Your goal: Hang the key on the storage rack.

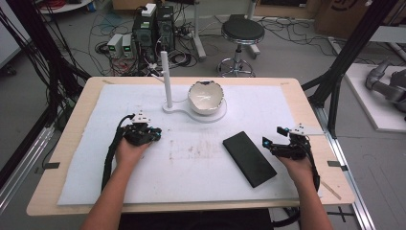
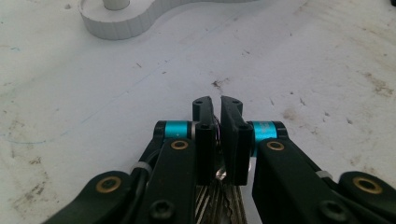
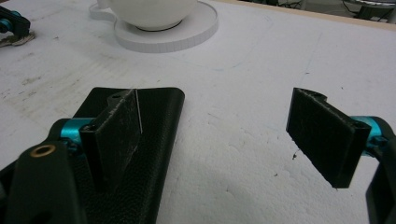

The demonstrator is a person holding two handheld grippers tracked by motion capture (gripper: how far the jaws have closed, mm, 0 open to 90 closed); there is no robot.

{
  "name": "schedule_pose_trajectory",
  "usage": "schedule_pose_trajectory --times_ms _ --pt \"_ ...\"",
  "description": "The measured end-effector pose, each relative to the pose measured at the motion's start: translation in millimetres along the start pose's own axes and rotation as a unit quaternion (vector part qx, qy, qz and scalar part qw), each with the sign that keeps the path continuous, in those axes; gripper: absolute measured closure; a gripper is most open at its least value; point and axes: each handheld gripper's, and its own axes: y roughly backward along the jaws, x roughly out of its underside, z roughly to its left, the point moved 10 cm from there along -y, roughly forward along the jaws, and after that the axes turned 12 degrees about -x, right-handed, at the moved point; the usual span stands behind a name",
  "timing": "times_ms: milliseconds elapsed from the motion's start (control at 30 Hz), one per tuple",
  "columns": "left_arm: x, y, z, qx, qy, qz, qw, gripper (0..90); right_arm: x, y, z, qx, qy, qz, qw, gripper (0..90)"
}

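My left gripper [image 1: 155, 134] rests on the white mat, left of centre, with its jaws together. In the left gripper view [image 2: 217, 102] the pads are shut on a bunch of keys [image 2: 219, 200], whose serrated metal blades show between the jaw bases. My right gripper [image 1: 270, 143] sits at the right of the mat with its jaws wide open [image 3: 215, 100] and nothing between them. Its left jaw hangs over the end of a flat black leather case [image 1: 249, 158] [image 3: 154, 140] lying on the mat. The other gripper [image 3: 11, 25] shows far off at the top left of the right gripper view.
A white bowl [image 1: 207, 97] [image 3: 149, 11] stands on a white stand base [image 1: 213, 115] [image 3: 187, 32] [image 2: 121, 21] at the back centre, with an upright white post [image 1: 166, 76] beside it. Behind the table are a stool [image 1: 242, 33], computer boxes [image 1: 153, 28] and cables.
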Motion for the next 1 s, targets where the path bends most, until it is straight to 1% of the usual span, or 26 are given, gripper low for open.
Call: schedule_pose_trajectory --times_ms 33,200,233,267,333,367,400,600,633,667,767,867,900,933,1000 --pt "-0.1 0.3 0.6 -0.002 0.000 0.000 1.0000 87.1 -0.1 0.1 0.0 0.000 -0.001 0.000 1.0000 18.4" --pt "-2.1 4.4 1.9 -0.003 0.004 -0.004 1.0000 87.9 -0.3 0.4 0.6 -0.001 0.000 -0.001 1.0000 18.3" --pt "-6.7 9.8 1.0 -0.001 0.008 -0.016 0.9998 87.9 -0.7 0.4 0.3 -0.001 0.001 -0.003 1.0000 18.4" --pt "-6.7 9.8 1.0 -0.001 0.008 -0.016 0.9998 87.9 -0.7 0.4 0.3 -0.001 0.001 -0.003 1.0000 18.4" --pt "-12.3 17.2 1.0 0.001 0.006 -0.023 0.9997 87.9 -0.6 0.5 0.2 -0.001 0.000 -0.002 1.0000 18.4" --pt "-16.5 21.6 1.3 -0.001 0.003 -0.030 0.9995 88.0 -0.6 0.3 0.2 -0.002 0.001 -0.002 1.0000 18.4" --pt "-21.2 26.2 0.8 0.002 0.006 -0.038 0.9993 88.0 -0.6 0.3 0.2 -0.002 0.001 -0.002 1.0000 18.4" --pt "-45.2 48.5 1.2 0.005 -0.004 -0.065 0.9979 88.0 -1.1 0.8 1.0 -0.002 0.000 -0.004 1.0000 18.4" --pt "-54.2 54.5 1.3 0.005 -0.007 -0.074 0.9972 88.0 -1.5 1.2 0.7 -0.001 0.001 -0.005 1.0000 18.4" --pt "-54.2 54.5 1.3 0.005 -0.007 -0.074 0.9972 88.0 -1.5 1.2 0.7 -0.001 0.001 -0.005 1.0000 18.4" --pt "-68.5 61.6 1.3 0.008 -0.015 -0.086 0.9962 88.0 -1.9 1.7 0.1 -0.001 0.000 -0.008 1.0000 18.4" --pt "-85.3 68.4 2.9 0.013 -0.016 -0.096 0.9952 88.0 -2.0 2.2 -0.2 0.001 -0.001 -0.008 1.0000 18.3" --pt "-94.4 71.9 3.9 0.015 -0.019 -0.101 0.9946 88.0 -2.3 2.6 -0.5 0.003 -0.002 -0.010 0.9999 18.4" --pt "-97.8 73.0 4.2 0.016 -0.020 -0.103 0.9943 88.0 -2.9 3.3 -0.7 0.002 -0.001 -0.012 0.9999 18.4" --pt "-110.8 77.1 4.7 0.021 -0.024 -0.109 0.9935 88.0 -3.0 3.8 -0.7 0.003 -0.004 -0.013 0.9999 18.4"
